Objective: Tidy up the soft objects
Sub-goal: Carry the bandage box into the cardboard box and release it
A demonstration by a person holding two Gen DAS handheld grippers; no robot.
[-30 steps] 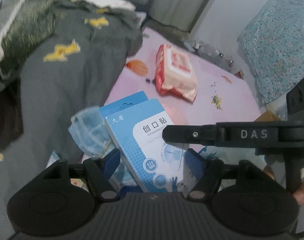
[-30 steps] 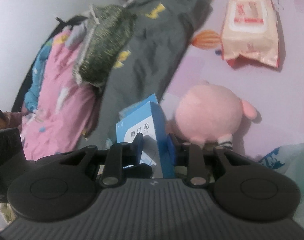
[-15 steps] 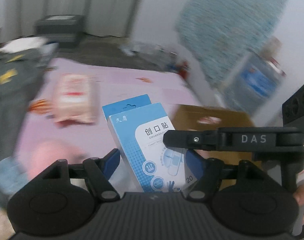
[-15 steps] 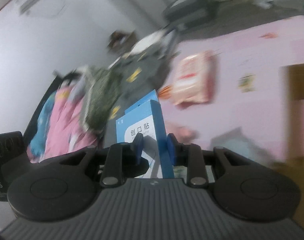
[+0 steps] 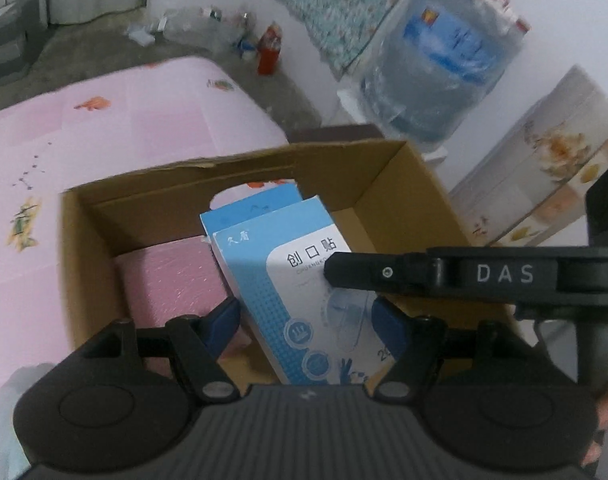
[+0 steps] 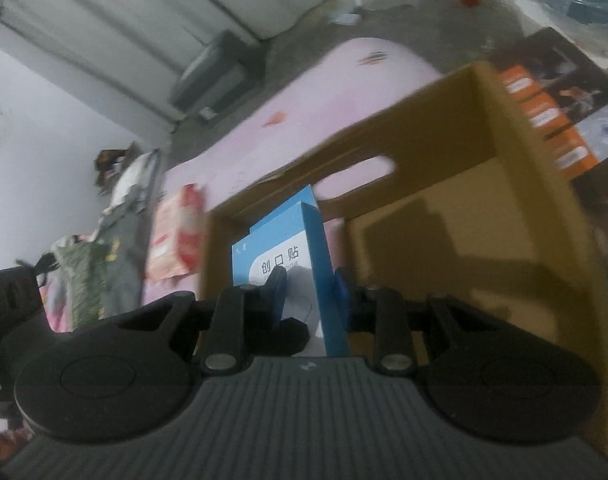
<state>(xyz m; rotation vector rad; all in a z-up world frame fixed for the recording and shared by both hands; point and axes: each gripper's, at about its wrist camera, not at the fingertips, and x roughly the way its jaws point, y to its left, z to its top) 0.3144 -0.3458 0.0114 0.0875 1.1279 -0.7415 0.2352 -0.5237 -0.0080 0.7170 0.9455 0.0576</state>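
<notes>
This is a lived-in bedroom in a home. Beyond the jaws spreads a bed under a pink sheet (image 5: pixel 152 120) printed with small motifs, and heaped clothes (image 6: pixel 104 248) lie far to their left. Farther ahead hang pale curtains (image 6: pixel 144 20) above a grey floor (image 5: pixel 104 52) strewn with litter. To the right stands a large water jug (image 5: pixel 440 68).

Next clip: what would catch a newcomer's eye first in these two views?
The blue box fills the centre, pinched by both tongs, the left tongs across its width and the right tongs on its narrow edges. Right behind it gapes an open carton with a pink pack inside at the left. A pink bed lies beyond.
</notes>
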